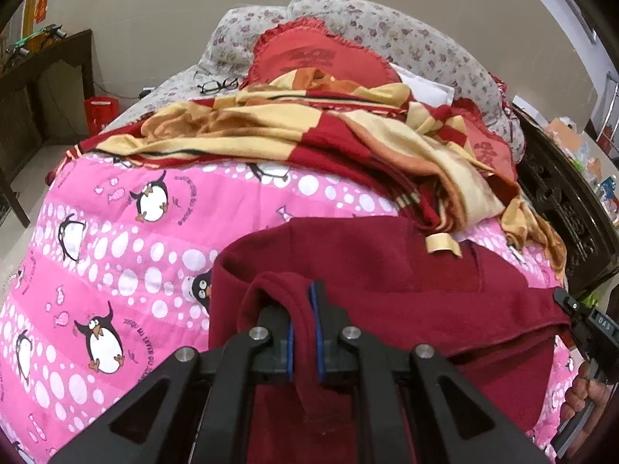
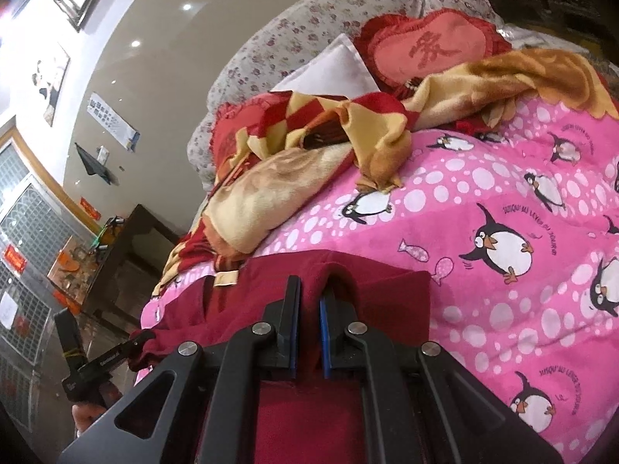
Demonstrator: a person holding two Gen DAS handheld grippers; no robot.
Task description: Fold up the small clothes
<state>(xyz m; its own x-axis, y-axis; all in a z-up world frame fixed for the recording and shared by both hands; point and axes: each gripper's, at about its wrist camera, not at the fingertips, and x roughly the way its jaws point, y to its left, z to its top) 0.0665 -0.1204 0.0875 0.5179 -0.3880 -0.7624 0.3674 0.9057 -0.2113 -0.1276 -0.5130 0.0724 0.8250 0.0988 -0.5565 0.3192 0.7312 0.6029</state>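
Both views sit close behind their own gripper fingers and look steeply down over a bed. The left wrist view faces up the pink quilt toward the pillows at the top of the frame. The right wrist view tilts, with the wall at the upper left. Both share the red garment, the quilt, the checked blanket and the heart cushion. Each catches the other gripper at the frame's edge: the right gripper at lower right, the left gripper at lower left.

my left gripper: black linkage arms, silver pivot screws, blue pads. my right gripper: same build, white lettering on side.
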